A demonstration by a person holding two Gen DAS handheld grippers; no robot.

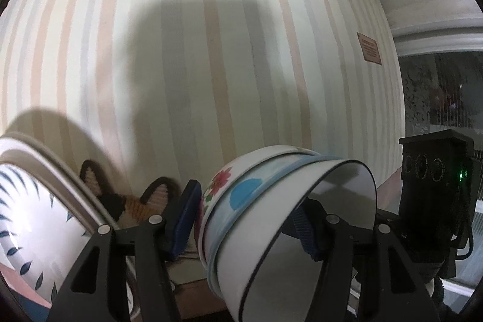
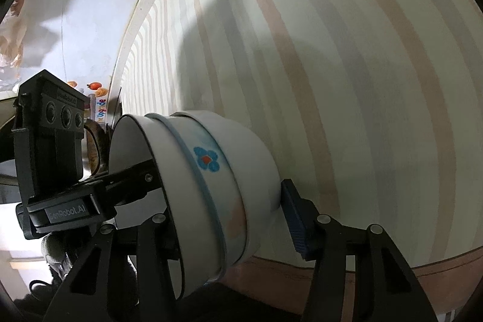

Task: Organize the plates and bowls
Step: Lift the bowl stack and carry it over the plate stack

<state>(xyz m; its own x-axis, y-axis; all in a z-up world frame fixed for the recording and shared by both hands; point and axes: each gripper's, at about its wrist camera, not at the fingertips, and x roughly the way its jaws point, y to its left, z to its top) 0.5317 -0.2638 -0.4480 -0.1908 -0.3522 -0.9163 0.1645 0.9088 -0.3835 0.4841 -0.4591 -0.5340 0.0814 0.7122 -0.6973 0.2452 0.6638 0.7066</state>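
A stack of three nested bowls (image 1: 256,219) is held on its side in the air between both grippers, in front of a striped wall. The outer bowl has red flowers, the middle one a blue band, the inner one a dark rim. My left gripper (image 1: 247,219) is shut on the stack, one finger inside the inner bowl and one outside. In the right wrist view my right gripper (image 2: 229,216) is shut on the same bowl stack (image 2: 211,186), gripping its wall from the other side. A plate with blue leaf print (image 1: 33,219) stands on edge at the far left.
The striped wall (image 1: 211,50) is close ahead. A knitted cat-shaped item (image 1: 132,201) lies behind the left finger. A wooden surface (image 1: 193,294) shows below. A pink-brown ledge (image 2: 392,276) runs under the wall.
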